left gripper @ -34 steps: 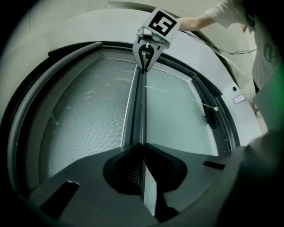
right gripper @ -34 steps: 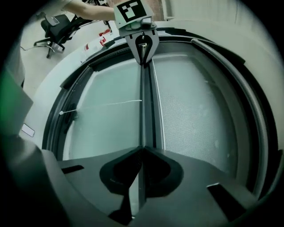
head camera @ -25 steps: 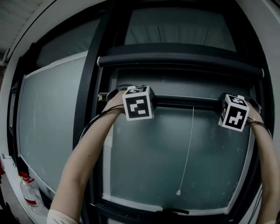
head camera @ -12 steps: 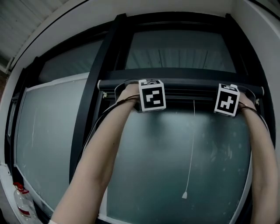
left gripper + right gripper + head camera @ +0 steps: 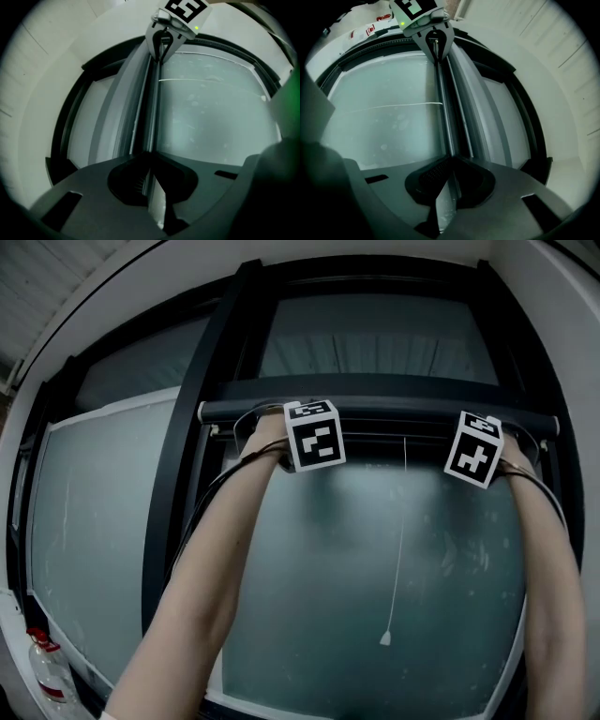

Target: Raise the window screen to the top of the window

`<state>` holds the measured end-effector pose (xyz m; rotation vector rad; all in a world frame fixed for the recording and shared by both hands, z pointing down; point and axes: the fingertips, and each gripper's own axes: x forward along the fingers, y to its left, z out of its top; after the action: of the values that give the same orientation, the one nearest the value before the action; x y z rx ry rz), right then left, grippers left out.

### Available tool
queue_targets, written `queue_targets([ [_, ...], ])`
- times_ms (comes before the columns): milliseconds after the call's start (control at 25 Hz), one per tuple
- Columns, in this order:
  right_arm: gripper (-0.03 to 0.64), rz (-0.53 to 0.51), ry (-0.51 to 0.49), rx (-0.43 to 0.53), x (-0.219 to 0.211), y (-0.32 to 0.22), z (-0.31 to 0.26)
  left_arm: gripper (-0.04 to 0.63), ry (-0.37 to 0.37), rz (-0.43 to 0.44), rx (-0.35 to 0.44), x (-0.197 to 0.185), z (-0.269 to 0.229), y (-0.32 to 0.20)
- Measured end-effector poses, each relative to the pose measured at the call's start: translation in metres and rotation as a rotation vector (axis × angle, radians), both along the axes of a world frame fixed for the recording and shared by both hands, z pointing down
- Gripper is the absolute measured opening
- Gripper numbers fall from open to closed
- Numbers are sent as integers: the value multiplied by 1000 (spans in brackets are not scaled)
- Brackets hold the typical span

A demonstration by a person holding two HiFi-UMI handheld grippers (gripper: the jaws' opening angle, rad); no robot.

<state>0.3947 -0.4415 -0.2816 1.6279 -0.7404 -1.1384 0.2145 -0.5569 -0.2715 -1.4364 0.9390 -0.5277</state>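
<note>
The window screen's dark bottom bar (image 5: 394, 435) lies level, right under the black roller housing (image 5: 394, 412) near the top of the window (image 5: 375, 549). Both grippers hold this bar. In the head view only their marker cubes show, the left cube (image 5: 314, 434) and the right cube (image 5: 473, 448), with the jaws hidden behind them. My left gripper (image 5: 149, 161) is shut on the bar (image 5: 152, 108), which runs off toward the other gripper (image 5: 164, 33). My right gripper (image 5: 451, 161) is likewise shut on the bar (image 5: 443, 103). A thin white pull cord (image 5: 397, 540) hangs from the bar.
A black upright frame post (image 5: 192, 446) stands left of the arms, with a second frosted pane (image 5: 94, 521) beyond it. A plastic bottle (image 5: 49, 676) with a red label sits at the lower left. White wall curves round the window's top and right side.
Both grippers have gone up with the bar, from well below the roller housing to right beneath it. The cord's end has risen with it.
</note>
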Motion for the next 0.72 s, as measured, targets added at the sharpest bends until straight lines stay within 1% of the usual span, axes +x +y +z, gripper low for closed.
queue_targets([
  [40,23,-30,-18,43,-1,1,-1,20,58,36,10,-2,-1,1],
  [120,35,-106,-76,145,-4,6,-3,30,203,110,34,-7,-4,3],
  [240,50,-194,-152,289,-3,14,-2,43,390,190,106,-13,-4,10],
  [280,54,-227,-178,327,-3,17,0,46,455,249,101,-13,-2,16],
  [320,46,-274,-217,357,-4,20,3,21,531,338,68,-14,0,24],
  [400,46,-395,-323,390,-9,22,13,21,690,550,-22,-20,5,41],
  [440,46,-455,-377,401,-11,21,19,21,759,638,-53,-25,9,48],
  [480,46,-511,-429,412,-12,19,26,21,816,702,-76,-31,16,53],
  [520,46,-560,-480,423,-11,15,35,21,859,747,-99,-33,25,55],
  [600,46,-639,-586,436,-6,6,65,21,909,793,-164,-30,54,51],
  [720,46,-714,-711,468,1,-3,121,21,972,797,-248,-22,109,39],
])
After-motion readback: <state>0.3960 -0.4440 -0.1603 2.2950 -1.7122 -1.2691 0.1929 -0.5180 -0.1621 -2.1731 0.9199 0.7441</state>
